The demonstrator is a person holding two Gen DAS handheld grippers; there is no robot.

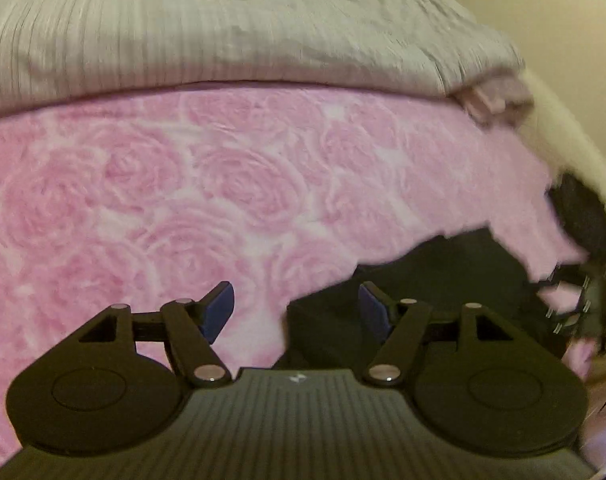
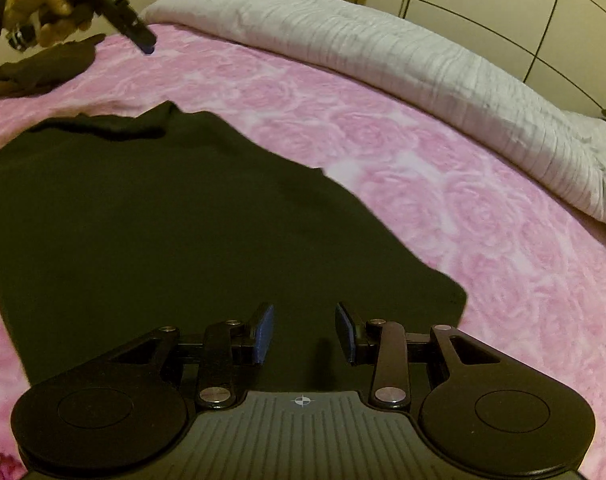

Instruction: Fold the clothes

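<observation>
Black fabric: the dark garment (image 2: 151, 216) lies flat on the bed's pink rose-patterned blanket (image 2: 483, 220). In the right wrist view it fills the left and centre of the frame. Its long axis runs from the lower centre, at the claw, toward the upper left, where a narrower part ends in a fold near the top edge of the cloth. The right-hand edge runs diagonally from upper left to lower right and ends in a rounded corner at the lower right of centre. In the left wrist view the same garment (image 1: 443, 280) occupies the lower right of the frame, with a ragged, blurred outline.

A second dark, brownish piece of clothing (image 2: 47, 68) lies on the blanket in the upper left of the right wrist view, apart from the black garment.

Right claw (image 2: 303, 332): the jaws stand partly apart above the black garment, with nothing gripped between the blue pads.

Left claw (image 1: 295, 312): the jaws stand wider apart and hold nothing. One pad shows against the pink blanket, the other against the garment edge. In the right wrist view the left claw (image 2: 147, 46) appears at the upper left, held by a hand (image 2: 35, 8) above the blanket.

A grey ribbed quilt (image 1: 223, 28) lies bunched along the far side of the bed.
</observation>
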